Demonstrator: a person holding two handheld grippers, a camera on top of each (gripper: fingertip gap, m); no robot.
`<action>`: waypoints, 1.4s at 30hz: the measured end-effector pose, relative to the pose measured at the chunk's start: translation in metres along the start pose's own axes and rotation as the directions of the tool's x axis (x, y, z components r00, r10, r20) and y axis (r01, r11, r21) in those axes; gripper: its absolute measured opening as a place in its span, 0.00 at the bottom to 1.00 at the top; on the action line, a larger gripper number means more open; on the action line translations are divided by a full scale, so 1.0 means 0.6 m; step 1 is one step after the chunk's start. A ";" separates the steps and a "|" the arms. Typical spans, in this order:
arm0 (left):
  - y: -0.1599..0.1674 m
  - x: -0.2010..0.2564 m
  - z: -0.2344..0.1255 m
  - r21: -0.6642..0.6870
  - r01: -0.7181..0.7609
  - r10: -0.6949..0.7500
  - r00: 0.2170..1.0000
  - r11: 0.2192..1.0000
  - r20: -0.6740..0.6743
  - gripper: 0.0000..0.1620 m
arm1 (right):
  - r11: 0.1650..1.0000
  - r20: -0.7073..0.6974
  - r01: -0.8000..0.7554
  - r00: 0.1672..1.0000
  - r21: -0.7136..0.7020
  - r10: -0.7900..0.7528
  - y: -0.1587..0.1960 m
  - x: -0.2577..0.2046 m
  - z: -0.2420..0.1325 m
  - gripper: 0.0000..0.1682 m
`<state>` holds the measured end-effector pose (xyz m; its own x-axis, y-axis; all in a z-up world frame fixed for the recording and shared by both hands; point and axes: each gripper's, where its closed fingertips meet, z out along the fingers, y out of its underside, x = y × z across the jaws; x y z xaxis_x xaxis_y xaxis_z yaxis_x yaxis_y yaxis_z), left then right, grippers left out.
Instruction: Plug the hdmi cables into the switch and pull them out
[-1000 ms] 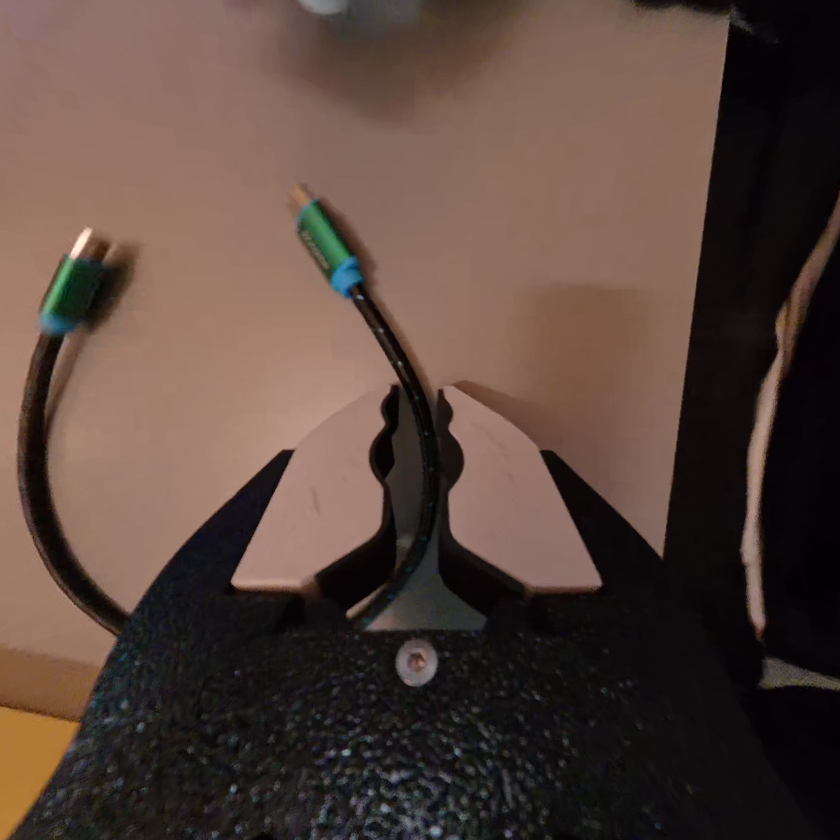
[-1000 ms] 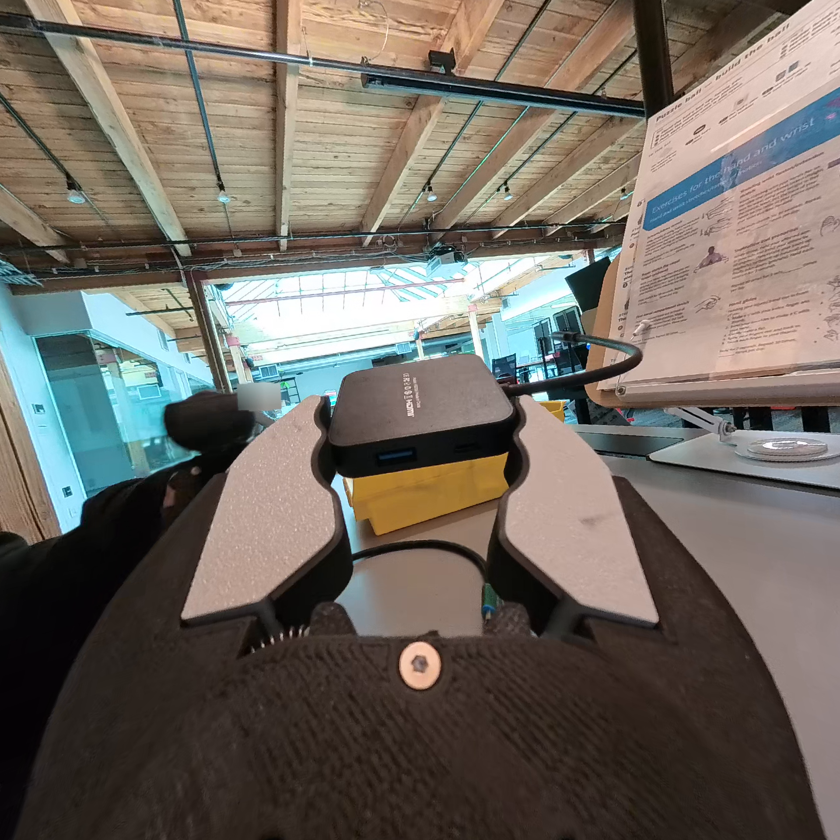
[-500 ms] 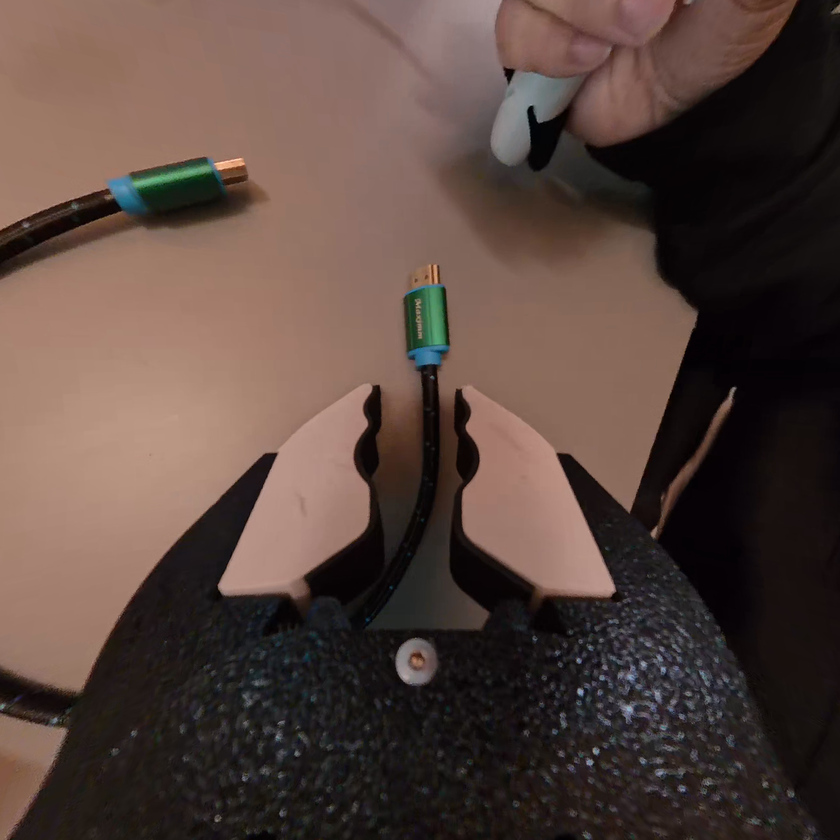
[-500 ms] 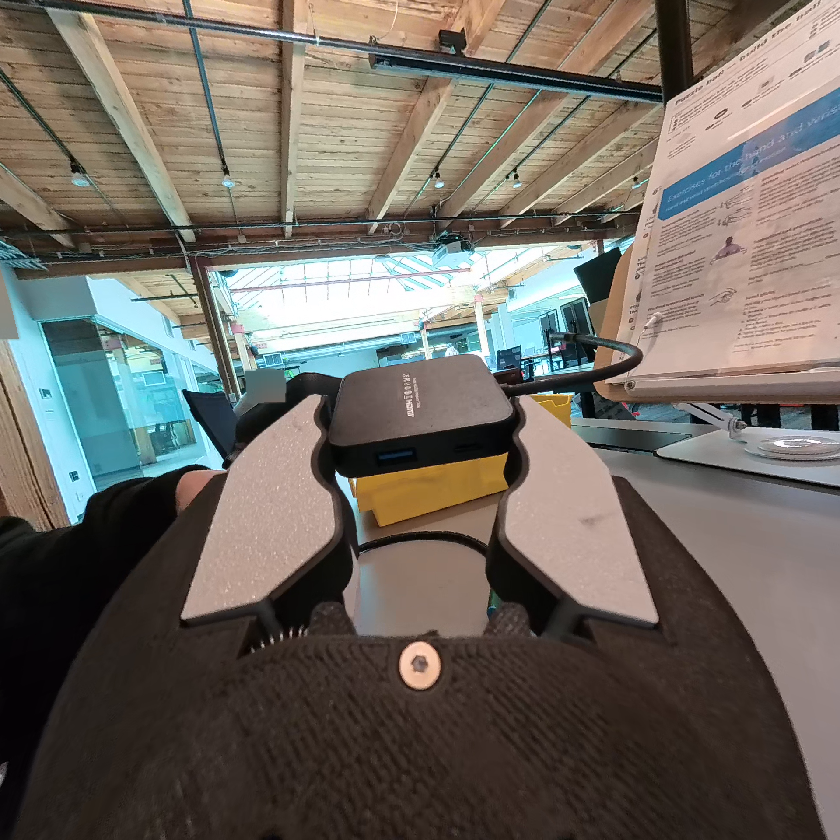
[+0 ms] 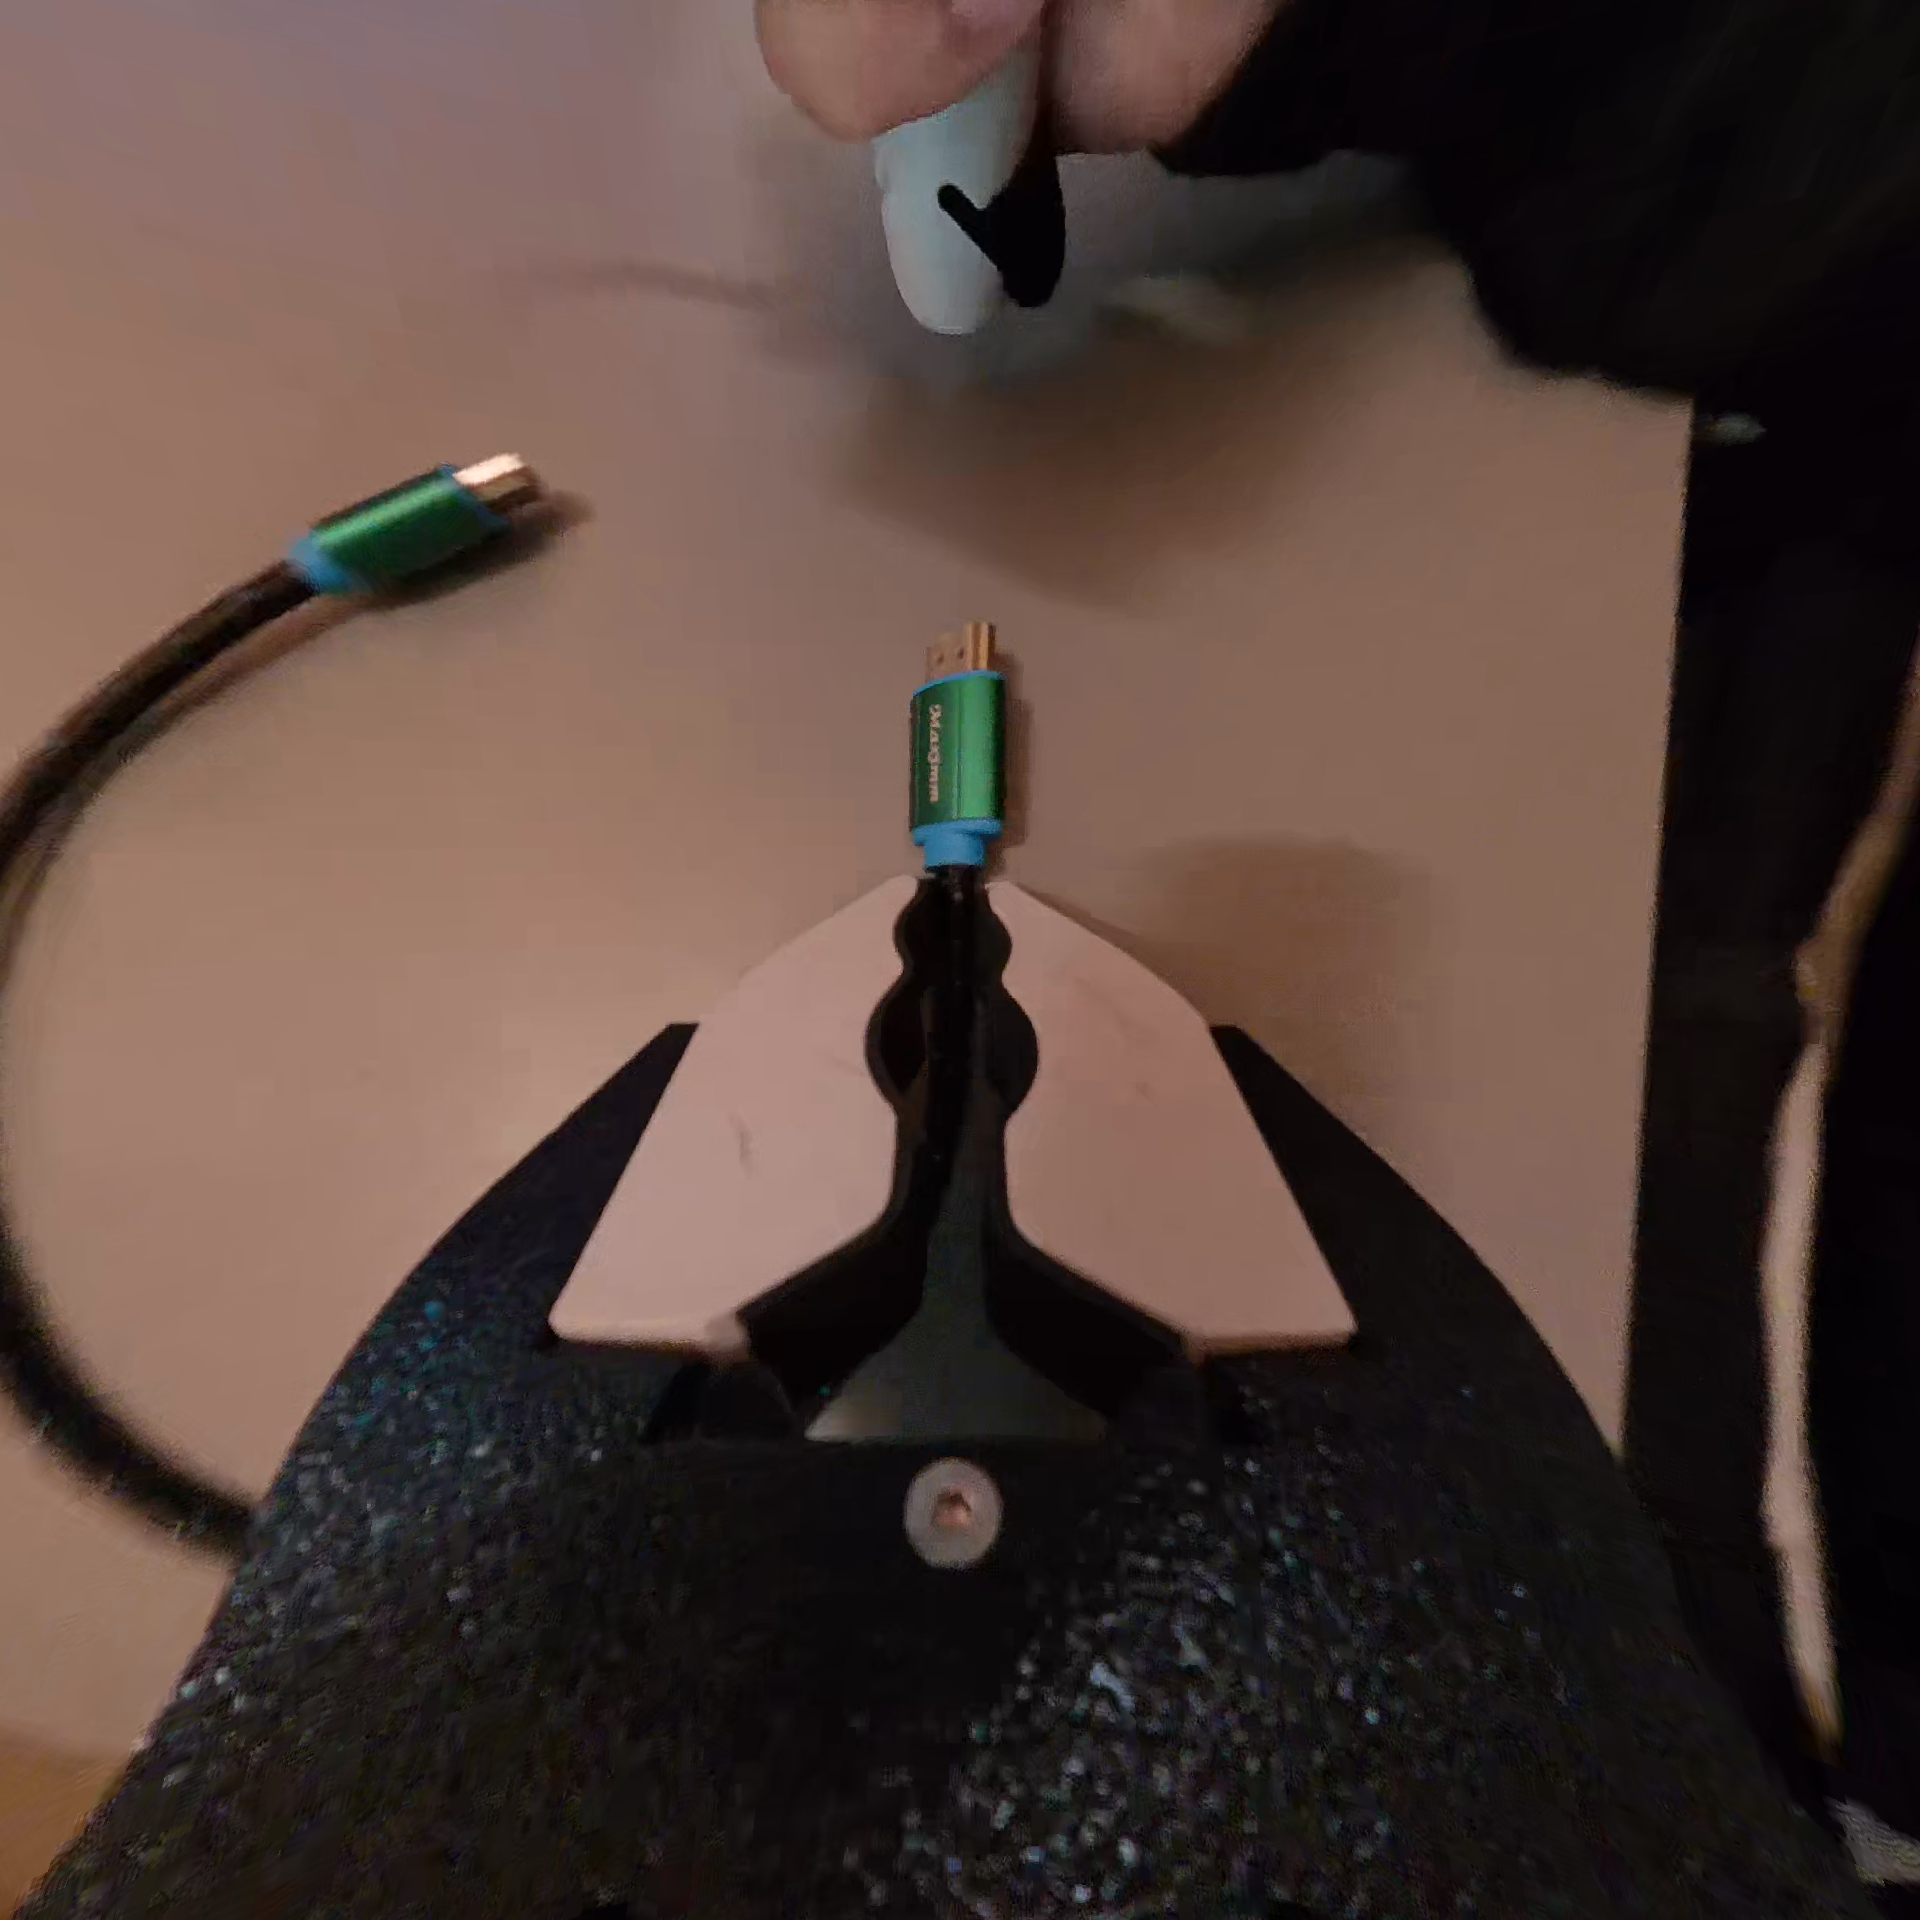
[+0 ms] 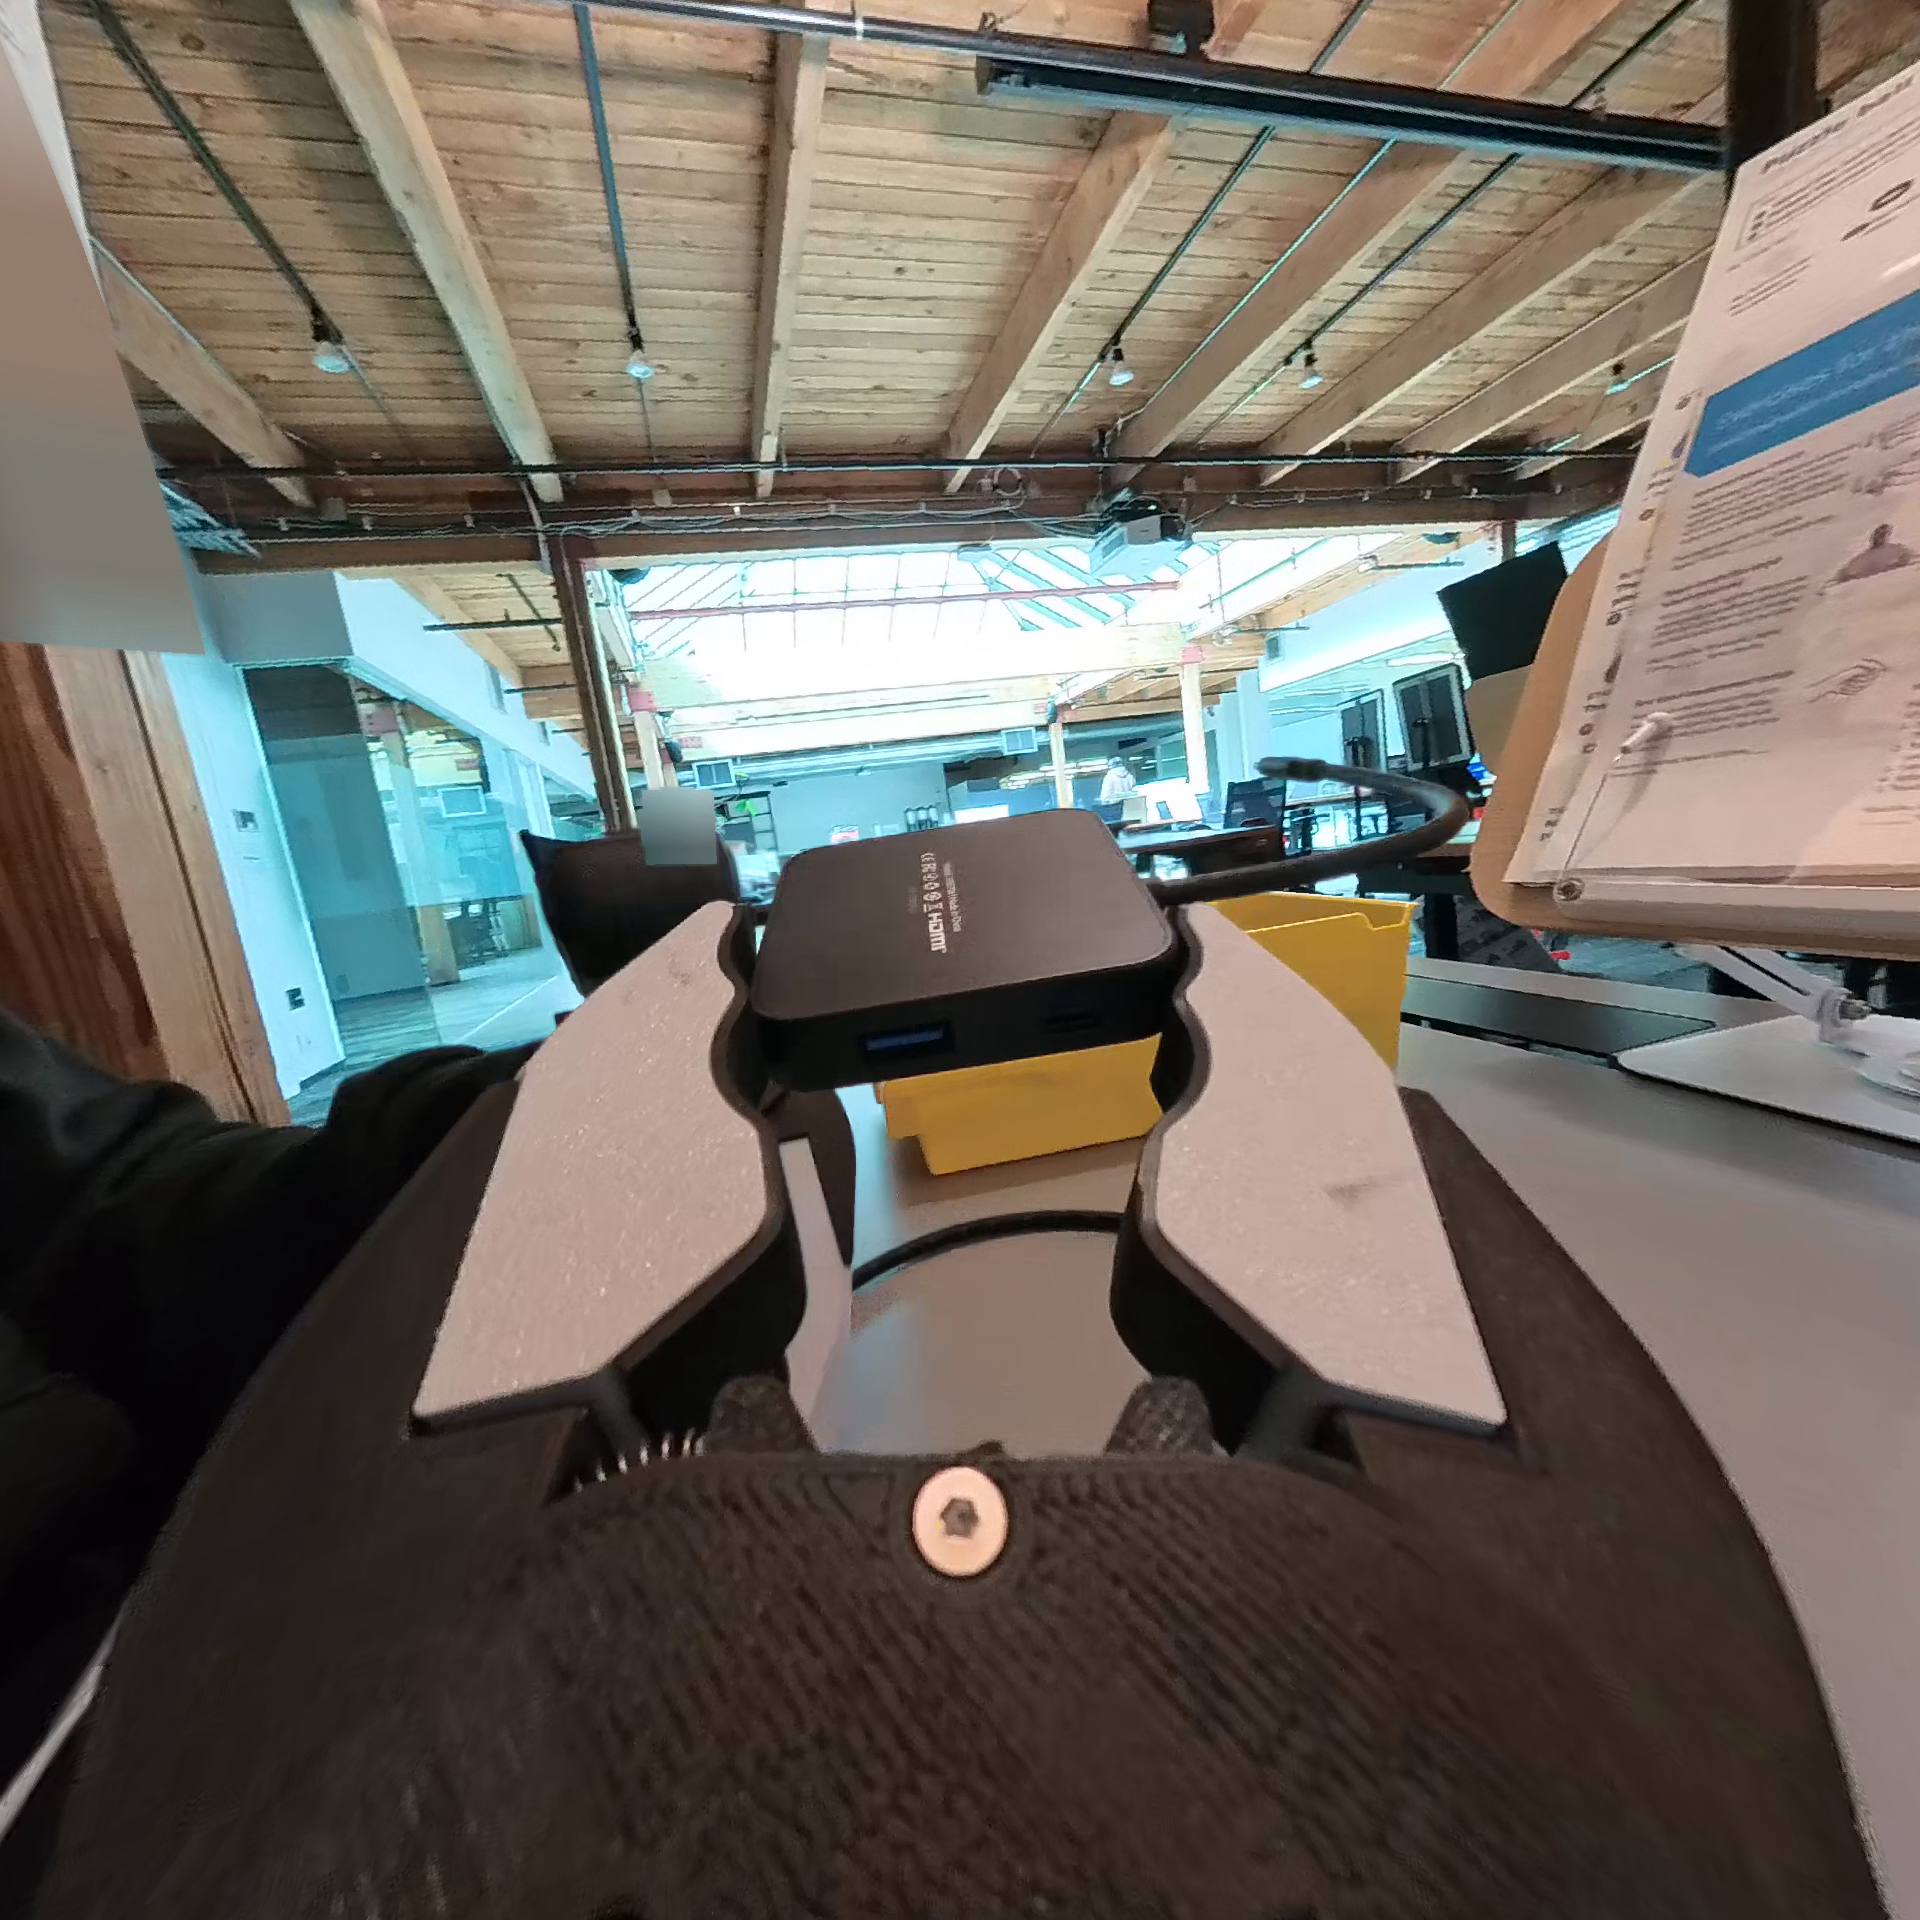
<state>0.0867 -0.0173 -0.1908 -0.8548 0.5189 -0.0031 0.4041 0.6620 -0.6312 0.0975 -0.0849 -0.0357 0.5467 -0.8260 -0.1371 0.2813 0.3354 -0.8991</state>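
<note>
Nothing is plugged in yet: the left gripper (image 5: 953,888) pinches one cable (image 5: 957,1049) just behind its plug (image 5: 958,756), the right gripper (image 6: 961,951) clamps the switch (image 6: 961,935), and a second cable (image 5: 156,665) lies loose, well left of the left jaws.

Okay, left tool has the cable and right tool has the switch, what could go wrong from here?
The left tool pinches the black cable behind the green plug, not the plug itself, so the plug may wobble or bend aside when pushed at a port. The right tool holds the switch only by its near end, so a push could tip it or slide it out.
</note>
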 end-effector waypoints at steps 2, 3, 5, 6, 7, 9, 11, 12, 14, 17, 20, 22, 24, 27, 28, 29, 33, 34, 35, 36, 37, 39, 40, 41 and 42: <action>-0.011 -0.011 -0.018 0.030 -0.086 0.084 0.994 0.996 0.069 0.04 | 1.000 0.024 -0.023 0.999 -0.008 0.023 0.002 -0.004 0.000 0.44; -0.020 -0.018 -0.032 0.054 -0.139 0.132 0.984 0.989 0.116 0.04 | 0.999 0.050 -0.041 0.998 -0.016 0.041 0.004 -0.009 0.000 0.44; -0.035 -0.034 -0.068 0.071 -0.258 0.236 0.944 0.964 0.231 0.04 | 0.997 0.098 -0.060 0.993 -0.044 0.064 0.008 -0.019 -0.001 0.44; -0.040 -0.042 -0.087 0.058 -0.318 0.288 0.911 0.946 0.295 0.04 | 0.996 0.109 -0.060 0.992 -0.059 0.067 0.012 -0.022 0.000 0.44; -0.045 -0.052 -0.106 0.037 -0.374 0.335 0.868 0.927 0.365 0.04 | 0.995 0.118 -0.064 0.990 -0.072 0.072 0.016 -0.024 0.001 0.44; -0.057 -0.068 -0.141 -0.001 -0.471 0.410 0.768 0.882 0.492 0.04 | 0.993 0.133 -0.074 0.987 -0.096 0.086 0.023 -0.029 0.003 0.44; -0.072 -0.077 -0.169 -0.021 -0.531 0.439 0.676 0.847 0.592 0.04 | 0.991 0.146 -0.080 0.985 -0.108 0.095 0.027 -0.033 0.005 0.44; -0.079 -0.080 -0.178 -0.036 -0.555 0.450 0.633 0.831 0.630 0.04 | 0.991 0.149 -0.082 0.984 -0.107 0.098 0.027 -0.034 0.006 0.44; -0.087 -0.083 -0.191 -0.083 -0.591 0.479 0.555 0.802 0.681 0.04 | 0.991 0.157 -0.087 0.982 -0.107 0.103 0.027 -0.036 0.005 0.44; -0.092 -0.086 -0.201 -0.156 -0.602 0.510 0.478 0.783 0.715 0.04 | 0.991 0.157 -0.078 0.983 -0.112 0.095 0.028 -0.037 0.005 0.44; -0.103 -0.084 -0.207 -0.195 -0.625 0.529 0.407 0.756 0.745 0.04 | 0.988 0.152 -0.056 0.985 -0.145 0.078 0.038 -0.038 0.007 0.44; -0.113 -0.082 -0.213 -0.224 -0.642 0.538 0.347 0.733 0.768 0.04 | 0.987 0.156 -0.054 0.985 -0.153 0.078 0.041 -0.040 0.009 0.44; -0.119 -0.074 -0.213 -0.234 -0.677 0.560 0.311 0.698 0.768 0.04 | 0.987 0.160 -0.074 0.982 -0.145 0.097 0.038 -0.040 0.008 0.44; -0.127 -0.064 -0.216 -0.228 -0.726 0.568 0.263 0.649 0.780 0.03 | 0.985 0.161 -0.109 0.978 -0.133 0.130 0.033 -0.037 0.006 0.44; -0.131 -0.060 -0.218 -0.213 -0.741 0.562 0.257 0.636 0.786 0.04 | 0.982 0.169 -0.127 0.974 -0.138 0.149 0.034 -0.039 0.006 0.44; -0.133 -0.056 -0.219 -0.201 -0.754 0.562 0.256 0.626 0.786 0.03 | 0.980 0.176 -0.139 0.971 -0.143 0.163 0.035 -0.040 0.006 0.44; -0.130 -0.050 -0.217 -0.226 -0.778 0.598 0.228 0.587 0.769 0.04 | 0.970 0.219 -0.186 0.951 -0.158 0.218 0.035 -0.050 0.004 0.44; -0.130 -0.047 -0.218 -0.228 -0.784 0.604 0.223 0.578 0.765 0.04 | 0.967 0.226 -0.196 0.947 -0.163 0.230 0.035 -0.051 0.004 0.44; -0.131 -0.044 -0.219 -0.235 -0.790 0.611 0.211 0.566 0.763 0.04 | 0.964 0.235 -0.211 0.940 -0.165 0.246 0.034 -0.053 0.003 0.44; -0.132 -0.041 -0.219 -0.241 -0.795 0.618 0.202 0.556 0.759 0.04 | 0.961 0.241 -0.225 0.935 -0.163 0.260 0.032 -0.054 0.003 0.44; -0.134 -0.037 -0.219 -0.247 -0.799 0.625 0.195 0.548 0.756 0.04 | 0.957 0.243 -0.239 0.931 -0.164 0.274 0.032 -0.053 0.002 0.44; -0.134 -0.036 -0.216 -0.278 -0.796 0.645 0.174 0.537 0.744 0.04 | 0.951 0.252 -0.259 0.922 -0.167 0.295 0.030 -0.054 0.001 0.44; -0.132 -0.038 -0.214 -0.298 -0.791 0.655 0.164 0.534 0.737 0.04 | 0.951 0.247 -0.251 0.925 -0.178 0.290 0.033 -0.054 0.001 0.44; -0.129 -0.040 -0.214 -0.316 -0.786 0.666 0.156 0.531 0.729 0.03 | 0.951 0.243 -0.242 0.927 -0.192 0.285 0.038 -0.054 0.001 0.44; -0.126 -0.042 -0.213 -0.337 -0.781 0.678 0.146 0.526 0.720 0.03 | 0.949 0.241 -0.235 0.929 -0.208 0.283 0.042 -0.055 0.001 0.44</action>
<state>0.1194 -0.0112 -0.0437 -0.0852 0.1355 -0.9871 0.9898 0.1247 -0.0683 0.0870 -0.0489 -0.0539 0.7771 -0.5631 -0.2812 -0.0256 0.4182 -0.9080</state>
